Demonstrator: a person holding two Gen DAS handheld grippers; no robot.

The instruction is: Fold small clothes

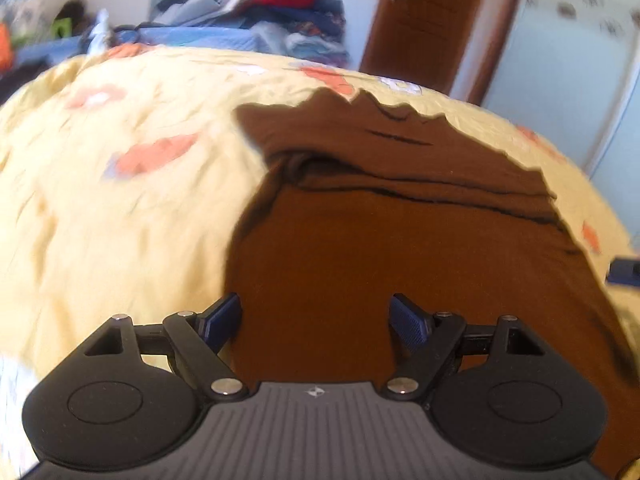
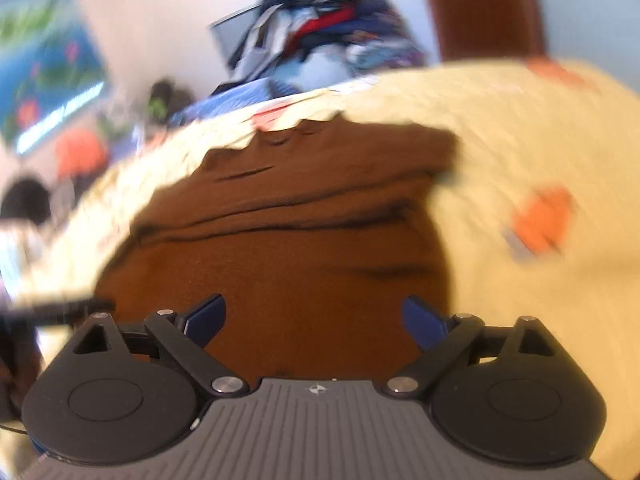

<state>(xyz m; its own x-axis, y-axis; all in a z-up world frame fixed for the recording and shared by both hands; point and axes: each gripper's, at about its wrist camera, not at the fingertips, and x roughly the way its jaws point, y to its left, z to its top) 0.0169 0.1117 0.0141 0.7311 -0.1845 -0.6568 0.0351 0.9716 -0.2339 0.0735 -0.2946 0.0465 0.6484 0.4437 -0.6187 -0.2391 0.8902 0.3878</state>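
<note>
In the left wrist view, the left gripper [image 1: 316,316] is at the bottom of the frame, and its two blue fingers [image 1: 224,314] stand spread apart with nothing pinched between them. Behind the gap between the fingers lies a brown garment [image 1: 360,240]. It fills the centre and the lower right of the frame and rests on a yellow bedspread [image 1: 120,200] that has orange and white patches. Across the upper part of the garment there are several folds and dark creases, and its far edge is wavy. At the top centre, beyond the bedspread, a pile of mixed clothes [image 1: 280,4] is heaped up. A brown wooden door [image 1: 424,16] stands at the upper right. A small dark blue piece shows at the right edge, but I cannot tell what it is.

In the right wrist view, which is more blurred, the right gripper [image 2: 316,320] is also at the bottom, with its blue fingers [image 2: 206,318] wide apart and empty. The same brown garment [image 2: 300,240] lies in the centre, in front of the fingers, with creases across its upper half. The yellow bedspread [image 2: 520,300] fills the right side. The pile of clothes [image 2: 328,20] is at the top centre, and a blue and green picture [image 2: 44,56] hangs at the upper left. The brown door [image 2: 488,4] is at the top right.
</note>
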